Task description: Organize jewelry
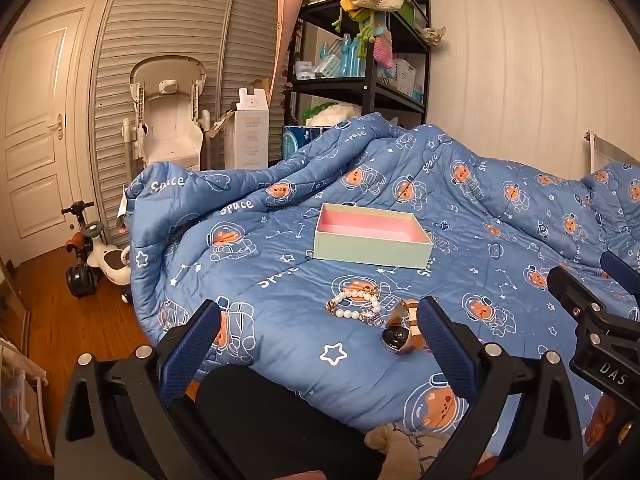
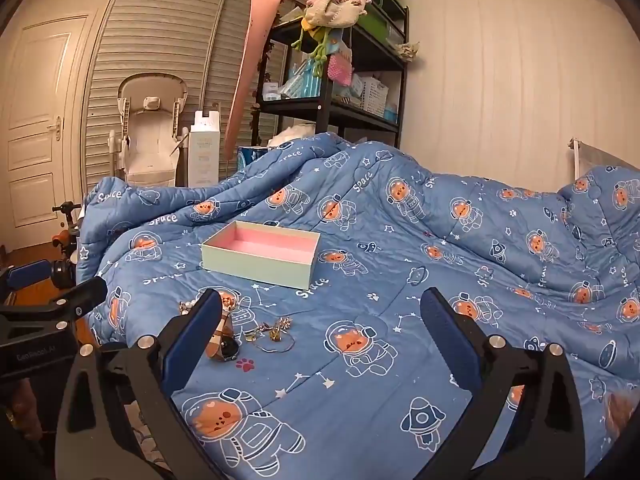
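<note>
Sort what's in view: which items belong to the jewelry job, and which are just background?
Job items:
- open box
- pearl bracelet
- watch
- thin bracelet

Background:
- space quilt
- black shelf
- ride-on toy
- white door

Open box (image 1: 372,240) sits on the quilt (image 1: 280,320) mid-bed. Nearer the cameras lies the pearl bracelet (image 1: 354,306), with the watch (image 1: 400,330) just to its right, and a thin bangle with charms (image 2: 274,336) right of the watch. Behind the bed stands the shelf rack (image 1: 372,88); left of it, a high chair (image 1: 168,120).
</note>
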The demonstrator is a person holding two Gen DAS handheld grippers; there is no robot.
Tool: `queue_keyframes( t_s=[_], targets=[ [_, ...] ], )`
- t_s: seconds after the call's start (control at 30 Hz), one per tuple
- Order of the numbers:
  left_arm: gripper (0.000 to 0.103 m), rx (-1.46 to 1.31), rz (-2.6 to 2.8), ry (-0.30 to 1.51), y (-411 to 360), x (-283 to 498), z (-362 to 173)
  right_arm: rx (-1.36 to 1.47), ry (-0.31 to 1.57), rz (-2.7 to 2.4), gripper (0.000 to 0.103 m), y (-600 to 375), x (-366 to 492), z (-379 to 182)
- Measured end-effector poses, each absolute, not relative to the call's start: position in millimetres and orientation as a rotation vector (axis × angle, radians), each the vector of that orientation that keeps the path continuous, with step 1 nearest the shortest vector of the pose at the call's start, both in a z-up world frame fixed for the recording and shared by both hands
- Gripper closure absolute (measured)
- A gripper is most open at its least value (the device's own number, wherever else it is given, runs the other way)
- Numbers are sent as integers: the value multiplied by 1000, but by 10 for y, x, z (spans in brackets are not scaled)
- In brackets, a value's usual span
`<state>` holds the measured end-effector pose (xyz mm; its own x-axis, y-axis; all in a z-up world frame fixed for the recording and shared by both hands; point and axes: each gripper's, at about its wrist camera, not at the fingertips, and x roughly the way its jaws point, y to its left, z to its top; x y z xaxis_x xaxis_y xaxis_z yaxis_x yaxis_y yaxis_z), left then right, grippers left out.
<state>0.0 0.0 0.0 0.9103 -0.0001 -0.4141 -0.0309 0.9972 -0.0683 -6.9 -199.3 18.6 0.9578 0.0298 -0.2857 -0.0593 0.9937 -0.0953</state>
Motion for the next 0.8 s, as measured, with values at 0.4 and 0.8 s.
queue_keyframes(
  t_s=[0.4,0.8],
  targets=[
    [7,-74,15,430,-1,0,0,-103,287,45,5,-1997,-74,188],
    [7,-72,14,432,-3,2,-2,-102,286,45,5,-1999,-79,189]
  ],
)
